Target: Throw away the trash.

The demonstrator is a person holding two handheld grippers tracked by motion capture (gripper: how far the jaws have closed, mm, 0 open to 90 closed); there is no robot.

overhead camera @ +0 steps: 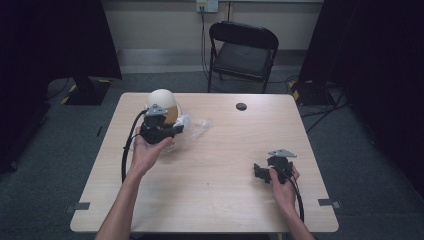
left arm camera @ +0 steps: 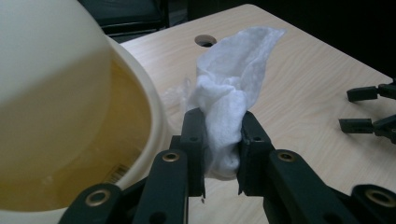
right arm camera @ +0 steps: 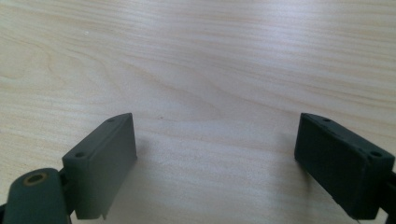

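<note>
Wipe pinched beside the bowl

Left gripper [left arm camera: 223,140] clamps a white wipe [left arm camera: 231,93] just beside the tilted cream bowl [left arm camera: 70,93]; right gripper [right arm camera: 215,163] gapes over bare tabletop [right arm camera: 210,60].

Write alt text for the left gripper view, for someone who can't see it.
The left gripper pinches a crumpled white wipe between its two black jaws, just above a light wooden table. A cream bowl sits close on the left, and the other gripper's jaw tips show at the right edge.
</note>
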